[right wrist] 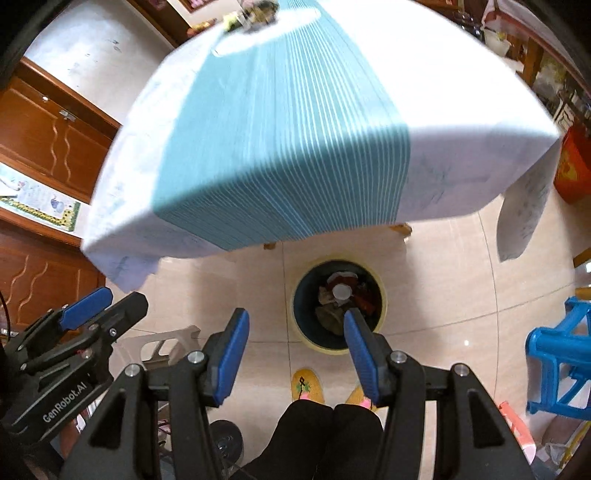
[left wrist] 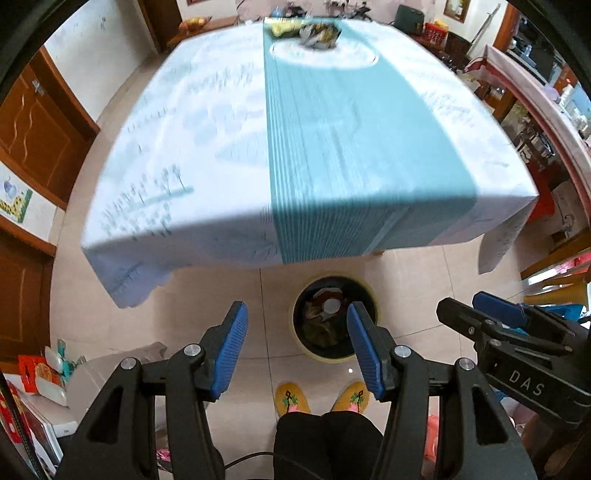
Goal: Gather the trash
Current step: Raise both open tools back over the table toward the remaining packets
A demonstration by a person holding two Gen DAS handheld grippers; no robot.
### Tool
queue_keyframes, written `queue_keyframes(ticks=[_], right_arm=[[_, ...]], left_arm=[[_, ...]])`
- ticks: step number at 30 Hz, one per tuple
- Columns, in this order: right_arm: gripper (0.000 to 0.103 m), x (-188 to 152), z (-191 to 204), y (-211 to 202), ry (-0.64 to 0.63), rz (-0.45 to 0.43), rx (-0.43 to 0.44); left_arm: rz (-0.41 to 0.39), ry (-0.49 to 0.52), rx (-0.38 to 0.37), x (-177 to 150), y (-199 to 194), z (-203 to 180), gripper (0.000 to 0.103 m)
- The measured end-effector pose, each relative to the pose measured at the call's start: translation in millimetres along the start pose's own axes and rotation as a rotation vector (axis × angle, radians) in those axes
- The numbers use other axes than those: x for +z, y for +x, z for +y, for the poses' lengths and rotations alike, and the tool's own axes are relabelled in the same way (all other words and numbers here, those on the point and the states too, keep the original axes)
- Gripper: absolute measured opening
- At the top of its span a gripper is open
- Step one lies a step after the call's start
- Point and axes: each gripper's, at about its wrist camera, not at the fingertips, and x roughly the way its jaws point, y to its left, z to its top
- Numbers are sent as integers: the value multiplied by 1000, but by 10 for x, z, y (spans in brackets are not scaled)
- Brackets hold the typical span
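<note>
The wrappers (left wrist: 314, 33) way out past the fingertips at the far end of the table (left wrist: 207, 122) are pure motion blur, can't tell what they are. Stuff in the bin (right wrist: 338, 301) below the tips is too small and jumbled to identify.

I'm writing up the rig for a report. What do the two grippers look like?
Both are black, angular frames with silver pivot bolts and ribbed blue finger pads. The left gripper reads "GenRobot.AI" on its side, the right gripper "DAS". A thin black cable trails below the left one.
</note>
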Motion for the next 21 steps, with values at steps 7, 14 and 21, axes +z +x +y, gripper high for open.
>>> queue_keyframes(ticks=[7,14,21], right_arm=[[54,169,74,-619,-41,-95,38],[54,328,-28,-1089,-59,-183,65],[54,634,-12,-1504,-115,-284,84]], left_arm=[[-105,16,46,163,-596,-58,62],[-213,-4,89,444,-1145,-57,62],[-318,-42,128,720,-1548,7,69]])
